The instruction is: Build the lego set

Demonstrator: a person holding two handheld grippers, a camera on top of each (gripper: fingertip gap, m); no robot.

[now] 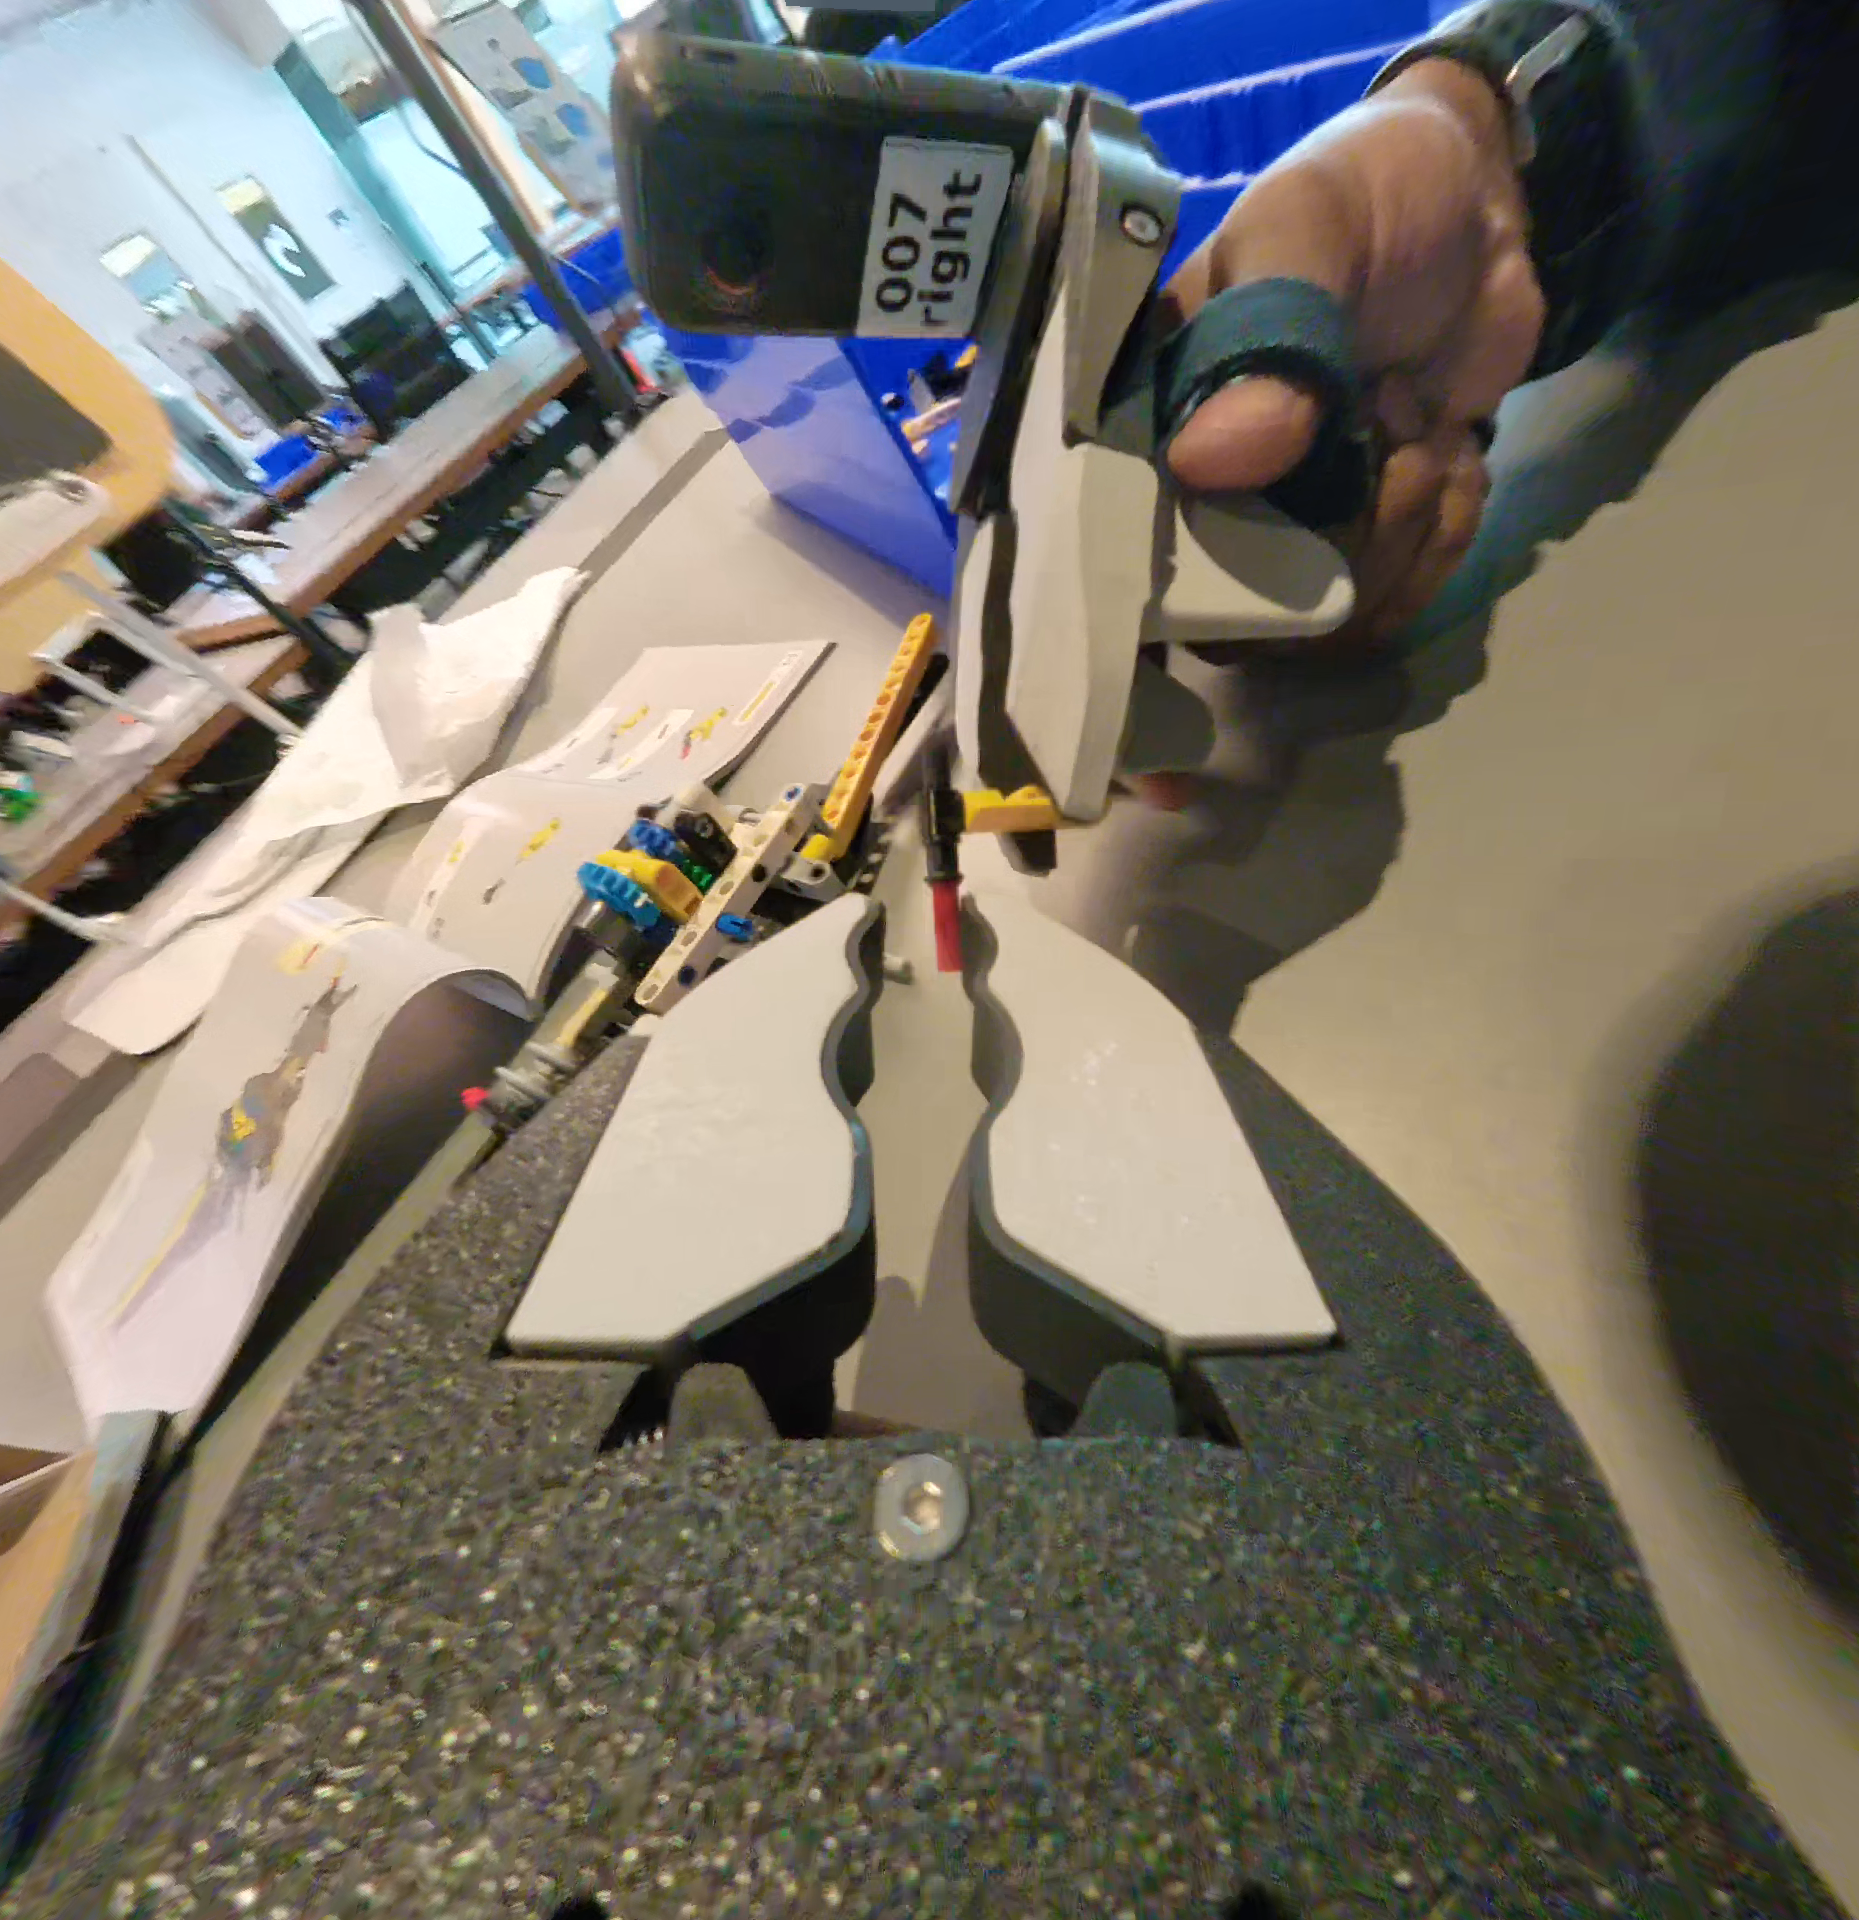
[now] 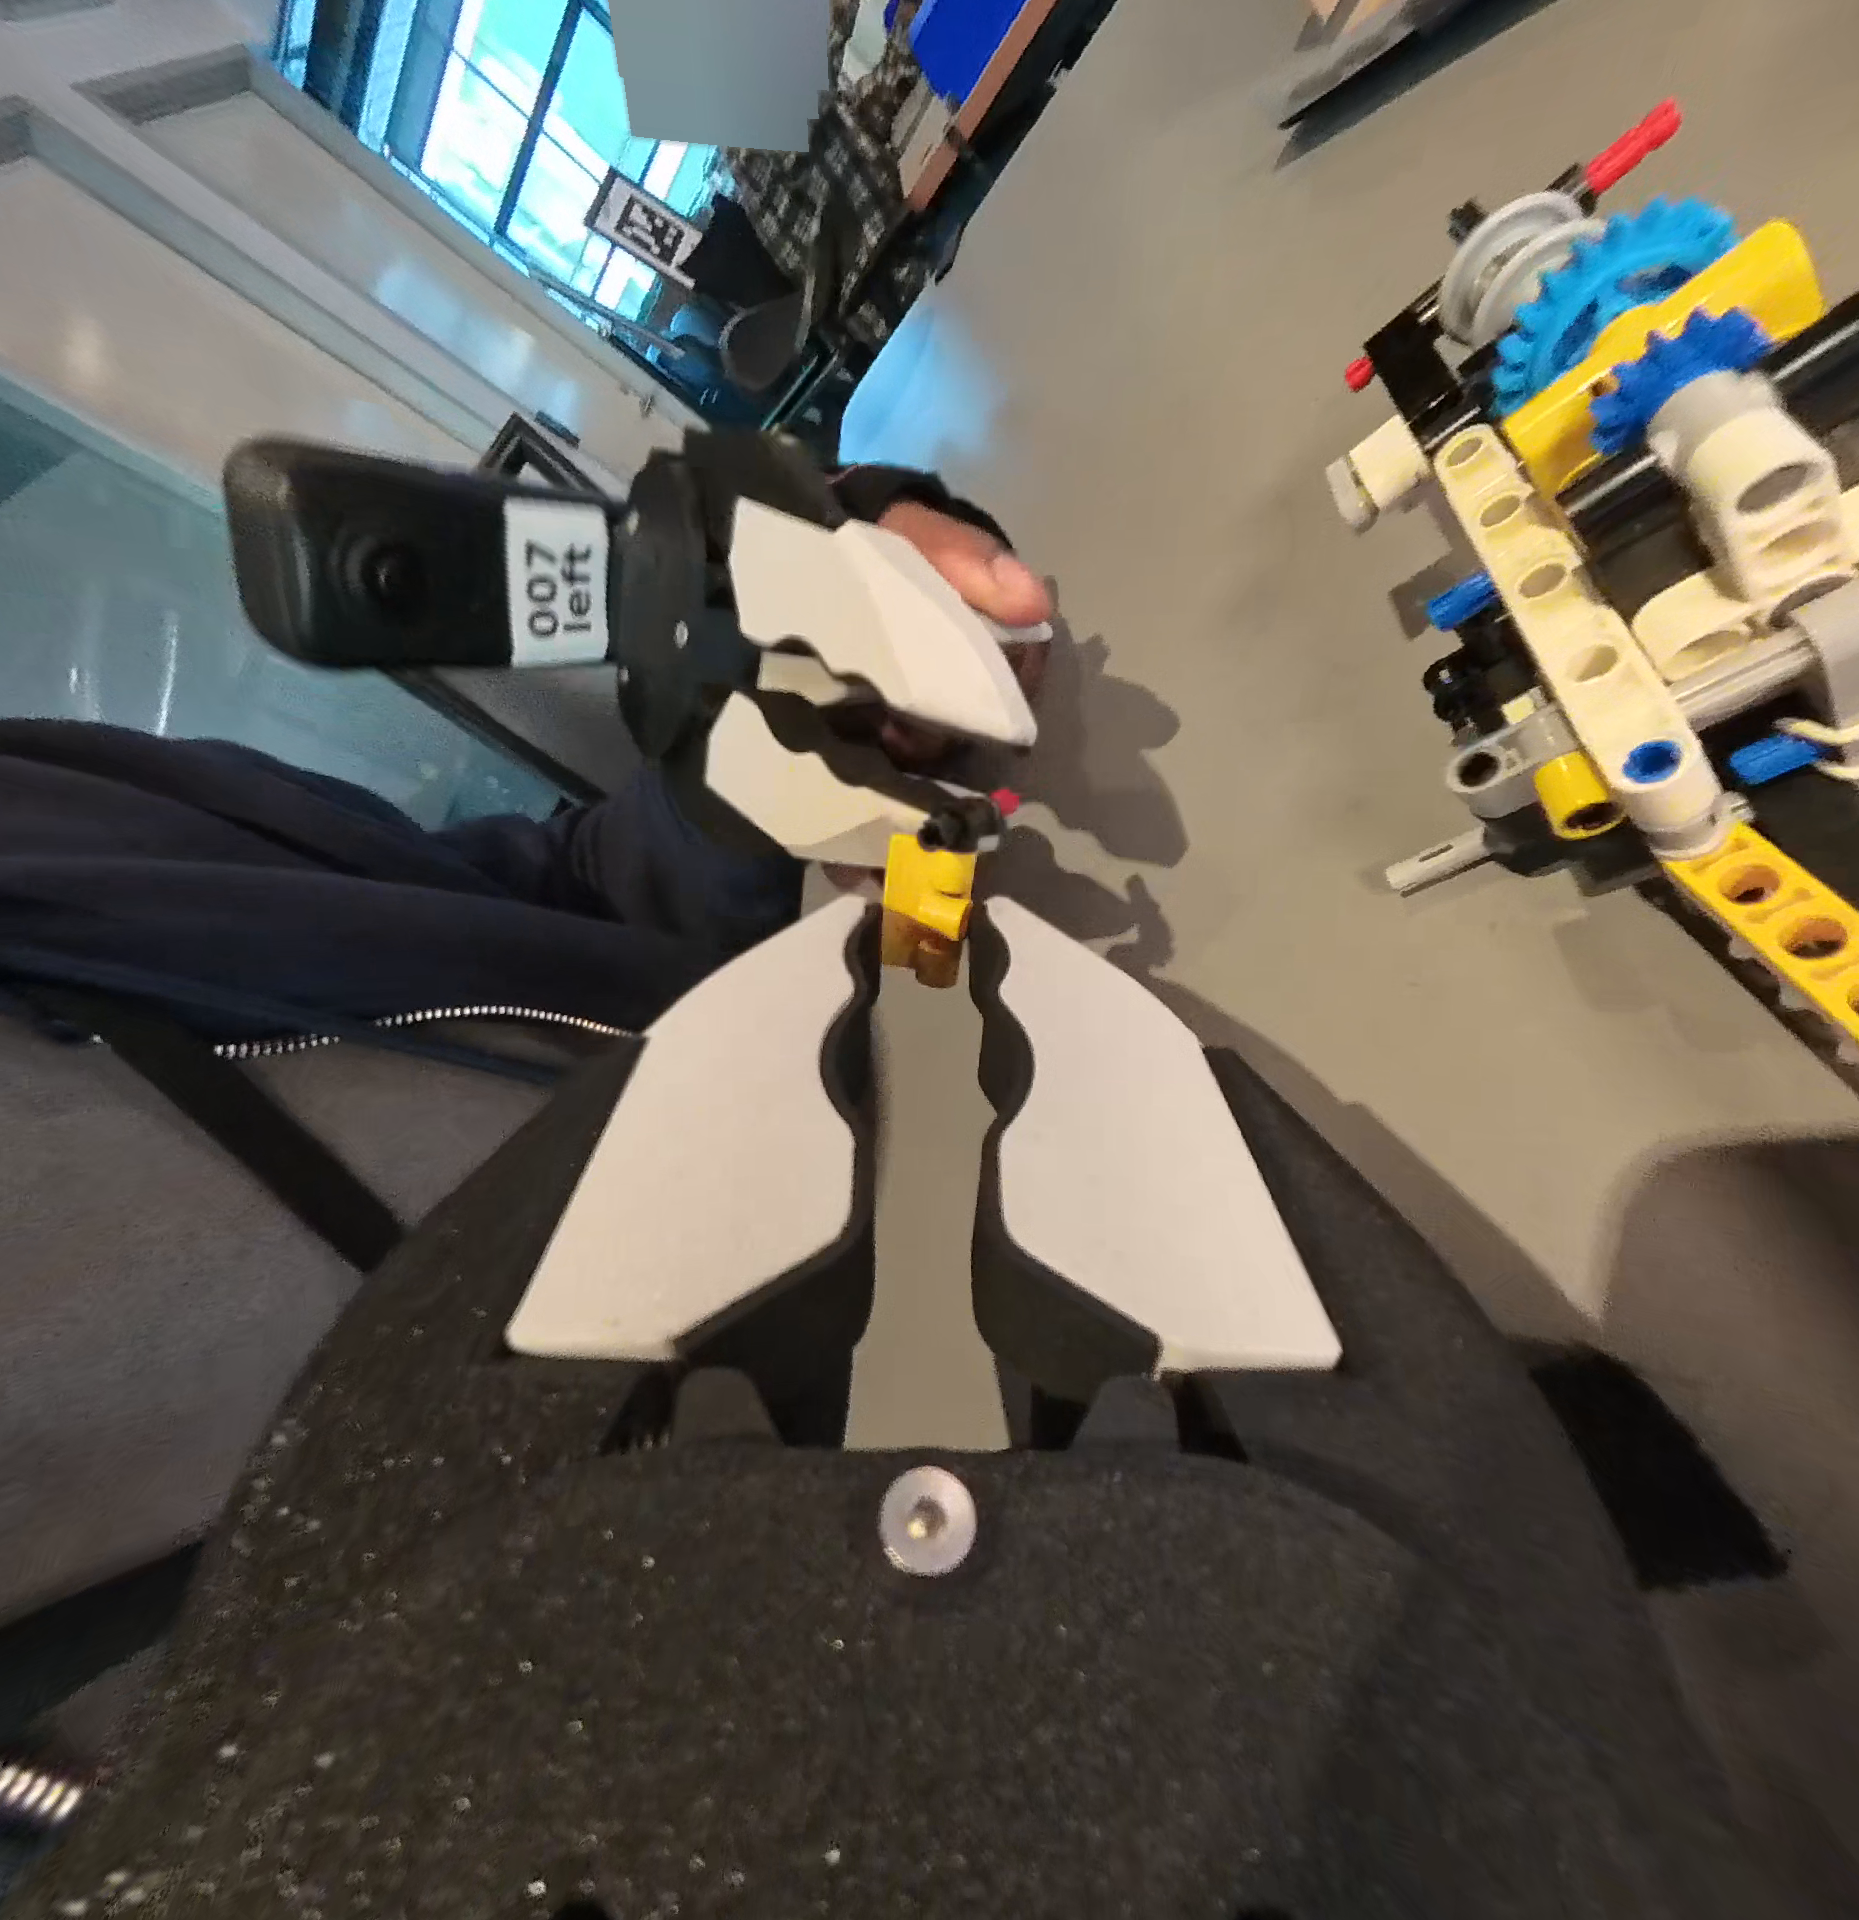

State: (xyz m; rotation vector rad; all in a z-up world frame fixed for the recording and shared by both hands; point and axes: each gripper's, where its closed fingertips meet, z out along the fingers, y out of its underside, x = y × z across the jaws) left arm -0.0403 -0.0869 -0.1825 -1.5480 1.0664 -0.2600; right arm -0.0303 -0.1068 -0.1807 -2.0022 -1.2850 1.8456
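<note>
Left hand-held gripper (image 1: 930, 935): closing its fingertips on a thin red axle (image 1: 946, 925) with a black connector (image 1: 940, 821) on it, holding it up above the counter (image 1: 800, 582); behind the tips the jaws are standing narrowly apart.
Right hand-held gripper (image 2: 925, 935): pinching a small yellow piece (image 2: 925, 914) at its tips, jaws narrow.
Meeting point: the yellow piece is touching the black connector on the red axle, the two hand-held grippers facing each other tip to tip.
Person's hand (image 1: 1403, 312): gripping the right hand-held gripper's handle, one finger sitting through a black strap.
Lego model (image 2: 1631, 540): resting on the grey counter, off to the side of both hand-held grippers and apart from them; it is showing white and yellow holed beams, blue gears, a grey spool and black parts.
Long yellow beam (image 1: 878, 727): sticking up at a slant from the model.
Instruction booklet (image 1: 551, 831): lying open on the counter just beside the model.
Crumpled white paper (image 1: 426, 707): lying beyond the booklet.
Blue bin (image 1: 852, 436): standing on the counter behind the model.
</note>
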